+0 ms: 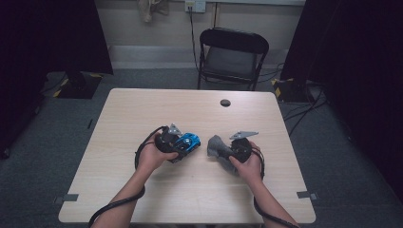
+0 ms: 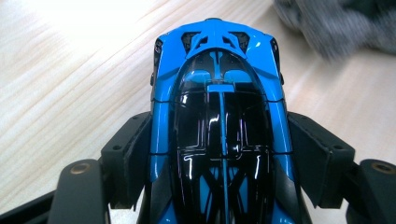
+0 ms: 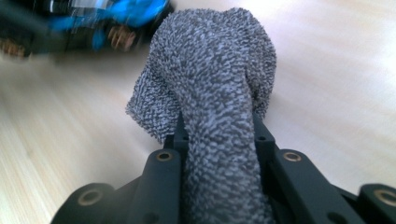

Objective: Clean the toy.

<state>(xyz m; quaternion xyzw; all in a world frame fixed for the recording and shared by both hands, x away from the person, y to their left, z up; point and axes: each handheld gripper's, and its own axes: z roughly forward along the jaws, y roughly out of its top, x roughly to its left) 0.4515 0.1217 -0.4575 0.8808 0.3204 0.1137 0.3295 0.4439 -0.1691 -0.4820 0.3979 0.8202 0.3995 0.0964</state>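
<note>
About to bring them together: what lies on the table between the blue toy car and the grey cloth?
Nothing: in the high view a short stretch of bare table separates the blue toy car from the grey cloth.

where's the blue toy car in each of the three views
High view: the blue toy car sits mid-table, in the left gripper.
Left gripper view: the car runs up the centre, both jaws pressed on its sides.
Right gripper view: it is a blurred blue shape at top left.
Shared landmark: the grey cloth, clamped in the right gripper.
</note>
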